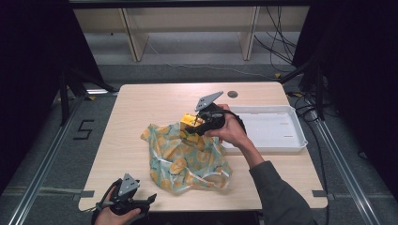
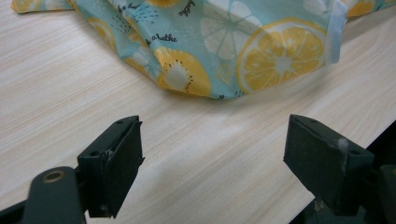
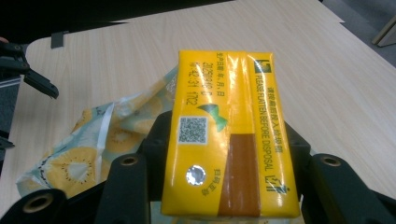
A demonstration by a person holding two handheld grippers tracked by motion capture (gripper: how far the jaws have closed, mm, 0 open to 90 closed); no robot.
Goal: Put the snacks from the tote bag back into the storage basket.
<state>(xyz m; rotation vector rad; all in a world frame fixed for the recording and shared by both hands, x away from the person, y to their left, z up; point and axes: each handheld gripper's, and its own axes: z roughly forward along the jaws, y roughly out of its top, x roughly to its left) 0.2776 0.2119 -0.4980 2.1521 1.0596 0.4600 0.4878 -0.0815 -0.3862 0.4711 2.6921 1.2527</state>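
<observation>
Right gripper is clamped on the yellow drink carton, lifted just above the fruit-print bag on the desk, so placing it remains, while left gripper hangs apart near the bag's edge

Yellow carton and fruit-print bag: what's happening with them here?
The right gripper is shut on a yellow drink carton, held above the far end of the fruit-print bag, which lies crumpled on the wooden table. The left gripper rests open at the table's near edge. A white tray sits to the right.
</observation>
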